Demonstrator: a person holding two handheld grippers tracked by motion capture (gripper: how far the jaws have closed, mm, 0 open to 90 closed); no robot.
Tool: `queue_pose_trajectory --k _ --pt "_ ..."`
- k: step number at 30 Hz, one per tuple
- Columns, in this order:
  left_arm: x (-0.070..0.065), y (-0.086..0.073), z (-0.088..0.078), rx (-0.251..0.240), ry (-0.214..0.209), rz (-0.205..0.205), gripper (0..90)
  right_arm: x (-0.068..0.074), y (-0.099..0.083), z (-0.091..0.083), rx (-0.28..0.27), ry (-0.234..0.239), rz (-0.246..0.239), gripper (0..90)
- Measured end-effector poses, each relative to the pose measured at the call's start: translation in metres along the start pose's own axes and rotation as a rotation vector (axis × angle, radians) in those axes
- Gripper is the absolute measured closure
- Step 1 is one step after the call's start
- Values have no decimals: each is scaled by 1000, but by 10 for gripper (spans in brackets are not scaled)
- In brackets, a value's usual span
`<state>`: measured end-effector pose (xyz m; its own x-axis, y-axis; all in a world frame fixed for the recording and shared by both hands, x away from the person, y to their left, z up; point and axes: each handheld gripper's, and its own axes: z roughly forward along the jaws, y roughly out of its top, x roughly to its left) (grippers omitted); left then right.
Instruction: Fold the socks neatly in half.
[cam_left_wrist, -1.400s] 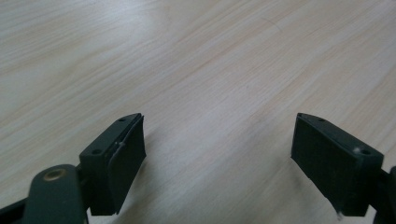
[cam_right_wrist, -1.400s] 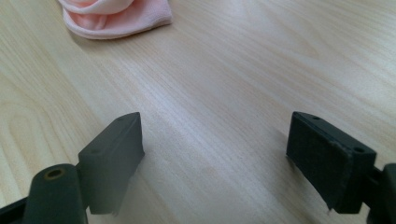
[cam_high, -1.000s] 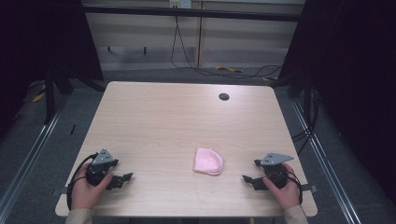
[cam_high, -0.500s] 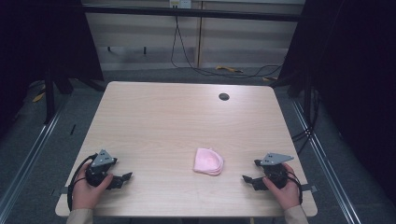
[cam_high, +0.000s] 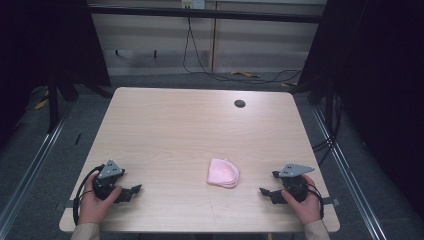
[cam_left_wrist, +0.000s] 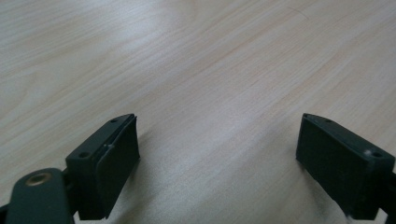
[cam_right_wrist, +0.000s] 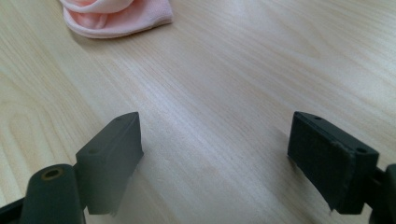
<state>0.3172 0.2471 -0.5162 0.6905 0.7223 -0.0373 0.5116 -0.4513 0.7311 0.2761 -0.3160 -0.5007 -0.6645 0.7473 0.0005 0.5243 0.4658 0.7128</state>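
Pink cloth (cam_high: 223, 173) lies folded near the surface's (cam_high: 200, 125) front edge — untouched. Left tool (cam_high: 131, 191), jaws just widening, and right tool (cam_high: 266, 193) gape empty — next, I judge, a reach inward.

Light wood-grain table (cam_high: 200, 125), small round dark grommet hole (cam_high: 240, 103) near its far edge, grey floor (cam_high: 200, 80) beyond, black cables (cam_high: 210, 70) trailing across it, metal rails (cam_high: 30, 165) along both sides, pale cabinet panels (cam_high: 150, 35) behind.
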Motion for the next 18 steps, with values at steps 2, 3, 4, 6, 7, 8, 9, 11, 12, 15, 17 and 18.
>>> queue_pose_trajectory --k 2,3,4,6,7,8,9,11,12,15,17,18 --pt "0 0 1 6 9 -9 79 0 0 0 -1 1 0 172" --pt "0 0 1 5 7 -16 67 0 0 0 -1 1 0 172" --pt "0 0 1 11 11 -14 62 0 0 0 0 0 0 172" --pt "1 1 1 12 22 -14 50 0 0 0 0 0 0 171" --pt "1 1 2 19 22 -17 38 0 0 0 -1 -1 -1 170" --pt "1 1 2 20 26 -24 26 0 0 0 0 -1 0 170" --pt "1 1 3 23 29 -30 14 0 0 0 1 -1 1 169" --pt "1 1 3 27 34 -31 0 0 0 0 1 -1 2 168" --pt "1 1 3 28 35 -31 0 0 0 0 1 -2 2 168" --pt "1 1 3 28 35 -31 0 0 0 0 1 -1 1 167" --pt "1 1 3 28 34 -31 0 0 0 0 1 -4 2 162" --pt "1 1 3 28 35 -31 0 0 0 0 1 -5 1 160"
